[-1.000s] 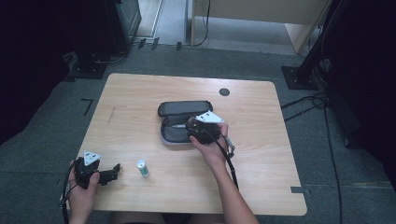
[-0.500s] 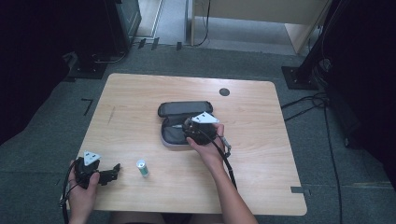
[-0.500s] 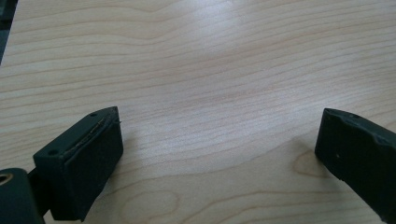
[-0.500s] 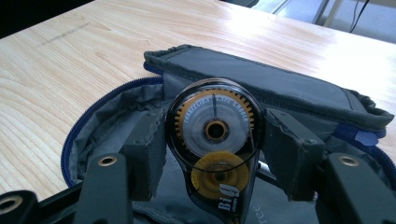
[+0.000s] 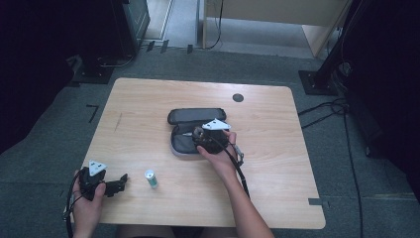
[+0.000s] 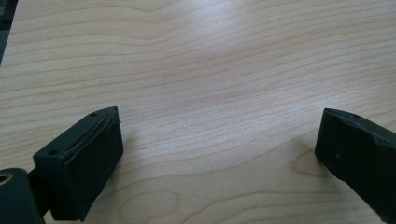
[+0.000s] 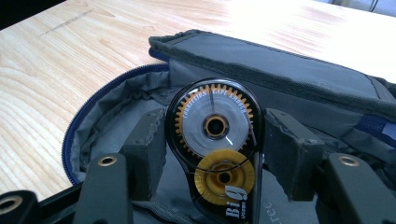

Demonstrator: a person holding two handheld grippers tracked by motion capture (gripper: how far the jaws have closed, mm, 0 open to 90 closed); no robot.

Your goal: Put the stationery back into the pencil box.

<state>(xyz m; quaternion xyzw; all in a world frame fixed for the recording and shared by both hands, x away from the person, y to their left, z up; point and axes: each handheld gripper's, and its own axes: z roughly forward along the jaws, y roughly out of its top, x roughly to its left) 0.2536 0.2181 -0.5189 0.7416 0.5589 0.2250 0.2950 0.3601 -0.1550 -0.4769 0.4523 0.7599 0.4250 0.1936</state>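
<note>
The right tongs hold a correction tape dispenser between their two pads, about half open, with the pads pressing on both sides of its clear body. The dispenser stands just above the open pencil case, whose grey lining lies under and behind the tongs, so the step in hand seems to be either putting the dispenser into the case or lifting it out; the pictures do not decide which. If it is going in, the next move calls for lowering the tongs into the hollow of the case, away from the zipper edge at their left, and only then opening the pads. The left tongs rest wide open with nothing between them, only the bare wooden surface ahead. The right gripper view shows the grip, the yellow gear wheels and the printed letters on the dispenser, which the high view hides under the hand. The high view shows instead that the right tongs are over the case at mid surface, that the left tongs wait well apart near the person's edge, and that a small white and green cylinder stands just beside the left tongs.
</note>
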